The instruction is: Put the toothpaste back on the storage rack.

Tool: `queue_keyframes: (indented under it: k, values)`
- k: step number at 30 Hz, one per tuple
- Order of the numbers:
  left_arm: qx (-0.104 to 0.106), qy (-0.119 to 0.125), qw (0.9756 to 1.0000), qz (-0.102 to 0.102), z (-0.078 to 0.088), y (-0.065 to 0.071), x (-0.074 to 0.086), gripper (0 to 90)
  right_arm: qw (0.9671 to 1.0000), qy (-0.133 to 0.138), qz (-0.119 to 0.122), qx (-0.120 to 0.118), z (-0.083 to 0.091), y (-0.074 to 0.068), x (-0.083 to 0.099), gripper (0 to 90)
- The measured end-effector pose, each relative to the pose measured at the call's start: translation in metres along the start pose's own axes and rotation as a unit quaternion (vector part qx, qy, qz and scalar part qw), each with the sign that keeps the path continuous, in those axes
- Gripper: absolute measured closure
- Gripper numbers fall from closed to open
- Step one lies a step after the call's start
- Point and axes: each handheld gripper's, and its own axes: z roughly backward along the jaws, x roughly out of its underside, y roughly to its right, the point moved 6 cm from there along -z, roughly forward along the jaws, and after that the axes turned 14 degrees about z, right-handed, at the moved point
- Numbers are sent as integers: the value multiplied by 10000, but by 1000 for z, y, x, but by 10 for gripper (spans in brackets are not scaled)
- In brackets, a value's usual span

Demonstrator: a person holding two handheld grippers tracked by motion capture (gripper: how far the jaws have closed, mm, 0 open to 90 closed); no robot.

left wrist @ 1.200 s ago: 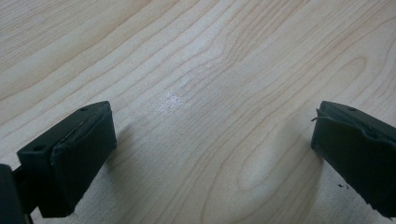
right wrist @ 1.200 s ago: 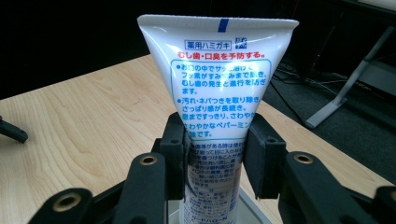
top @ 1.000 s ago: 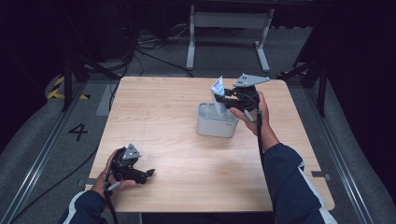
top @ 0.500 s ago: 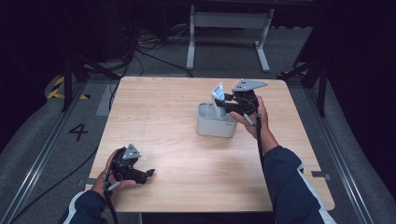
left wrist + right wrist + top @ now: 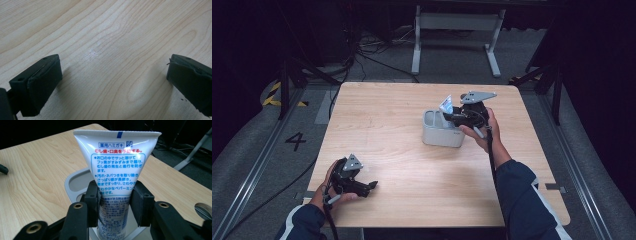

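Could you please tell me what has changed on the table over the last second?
The right gripper, shut on the toothpaste tube, has carried it lower into the grey holder. The grip has not let go. The left gripper stays open near the table's front edge, and the holder has not shifted.

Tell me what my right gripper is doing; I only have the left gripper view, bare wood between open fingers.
Observer: The right gripper is shut on a white toothpaste tube, crimped end up.
Operator: Report what's under the tube.
Observer: A grey compartmented holder on the table; the tube's lower end reaches down into it.
Operator: Place my left gripper for me.
Observer: The left gripper rests near the table's near-left corner, well apart from the holder.
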Motion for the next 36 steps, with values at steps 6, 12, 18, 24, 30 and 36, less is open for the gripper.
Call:
queue_keyframes:
  k: [6,12,18,24,30,36]
  values:
    - [0,0,10000,1,0,0,0,4,9999,-122,38,-73,-1,-2,5,629]
    - [0,0,10000,1,0,0,0,4,9997,-232,56,-106,-3,-4,10,626]
    - [1,2,10000,1,0,0,0,4,9993,-340,89,-130,-4,-4,14,620]
    - [10,9,10000,2,0,0,0,4,9982,-567,132,-105,-8,-6,22,610]
    - [2,-9,10000,-11,0,0,0,3,9997,-210,-110,-68,3,1,17,662]
    - [11,1,10000,-8,0,0,0,3,9996,-252,-114,-98,3,0,19,639]
